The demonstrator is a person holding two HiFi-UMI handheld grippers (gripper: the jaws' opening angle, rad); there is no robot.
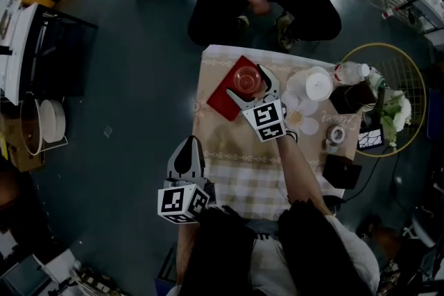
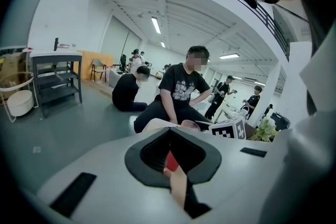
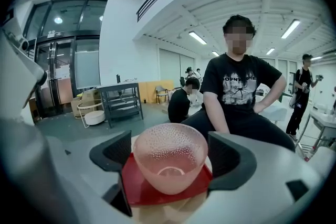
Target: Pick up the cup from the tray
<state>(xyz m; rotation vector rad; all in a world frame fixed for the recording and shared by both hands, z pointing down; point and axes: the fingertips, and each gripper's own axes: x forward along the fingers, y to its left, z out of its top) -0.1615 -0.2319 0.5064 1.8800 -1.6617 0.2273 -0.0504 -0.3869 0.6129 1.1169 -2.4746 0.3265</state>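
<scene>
The job stood at the grasp itself. The right gripper (image 3: 169, 157) had its jaws spread wide, one either side of the cup (image 3: 169, 164), and the cup sat upright on the red tray (image 3: 137, 190). A thin gap seemed to remain at each side, though contact was hard to rule out. As I judged it, the next move called for closing the jaws evenly on the cup's wall, below the flared rim, and then lifting straight up so the tray stayed put. The dimpled glass looked slick and tapered, so a hasty squeeze might have pushed it upward or tipped it.

The left gripper (image 2: 170, 152) had its jaws drawn almost together with nothing between them. Only a sliver of red tray and table showed through the slot, and it took no part in the step.

The head view gave the layout that the gripper views could not. The tray (image 1: 220, 100) lay at the upper left of the checked table (image 1: 236, 163), with the cup (image 1: 245, 80) on it just left of frame centre. The right gripper (image 1: 251, 85) reached in from below — the left gripper (image 1: 187, 145) hung well apart, off the table's lower left edge. Only the right gripper view showed the jaw-to-cup gap. A seated person (image 3: 239, 86) filled the background beyond the table.
</scene>
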